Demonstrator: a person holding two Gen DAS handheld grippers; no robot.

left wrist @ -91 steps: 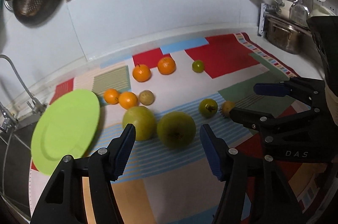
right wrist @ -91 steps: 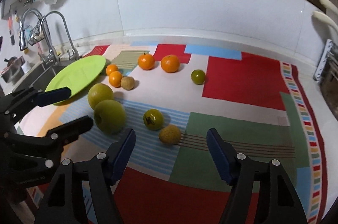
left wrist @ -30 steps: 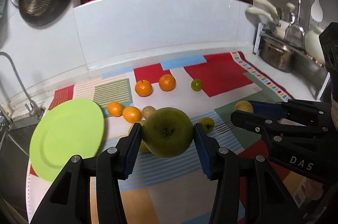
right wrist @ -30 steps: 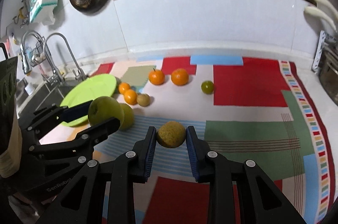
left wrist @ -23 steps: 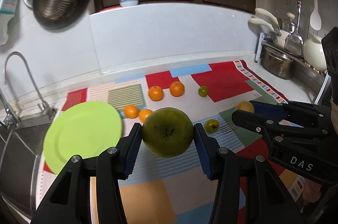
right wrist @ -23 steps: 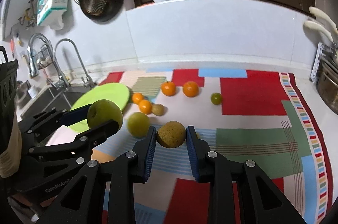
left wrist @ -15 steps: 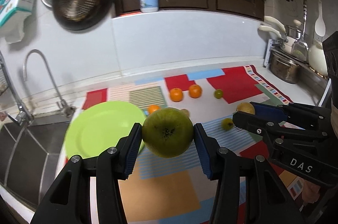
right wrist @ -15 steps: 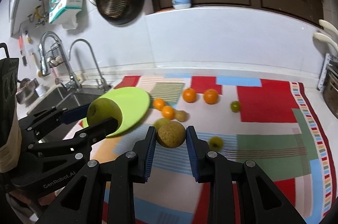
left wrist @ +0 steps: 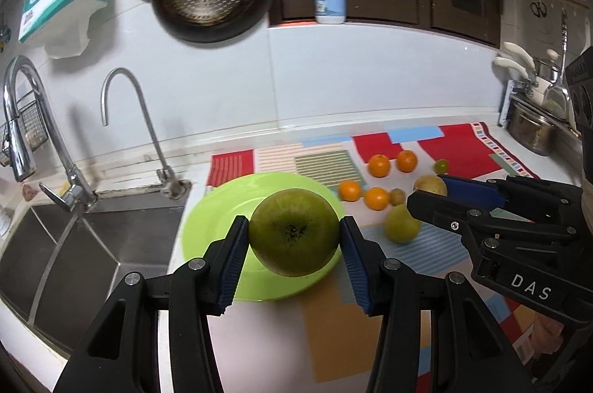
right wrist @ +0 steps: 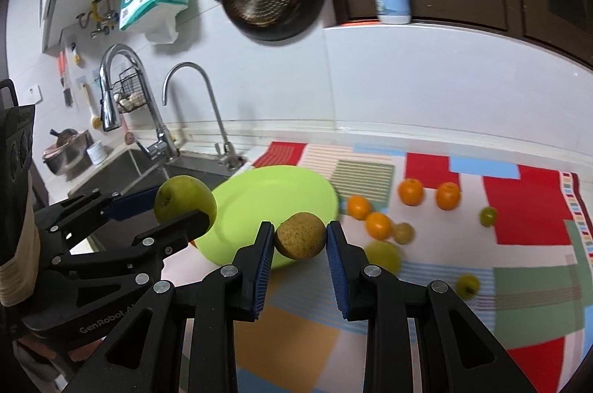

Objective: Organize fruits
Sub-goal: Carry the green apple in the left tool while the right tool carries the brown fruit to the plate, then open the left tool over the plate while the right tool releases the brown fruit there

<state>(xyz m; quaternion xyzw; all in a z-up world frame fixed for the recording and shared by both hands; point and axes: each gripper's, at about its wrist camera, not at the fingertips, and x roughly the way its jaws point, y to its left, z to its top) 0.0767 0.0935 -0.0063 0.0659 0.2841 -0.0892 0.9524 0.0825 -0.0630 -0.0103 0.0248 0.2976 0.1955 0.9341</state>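
Two fruits airborne now: left gripper (left wrist: 293,241) clamps apple (left wrist: 294,232), right gripper (right wrist: 300,243) pinches brown fruit (right wrist: 300,240). Both lifted off mat (left wrist: 333,315), swung over to plate (left wrist: 207,233). Drop-off looks next; rest of fruit waits.

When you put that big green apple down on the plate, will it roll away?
Probably a little. The green apple is round and smooth, held only at its sides by the left gripper. The green plate looks shallow, so its rim may barely stop it. It looks firm, not squishy.
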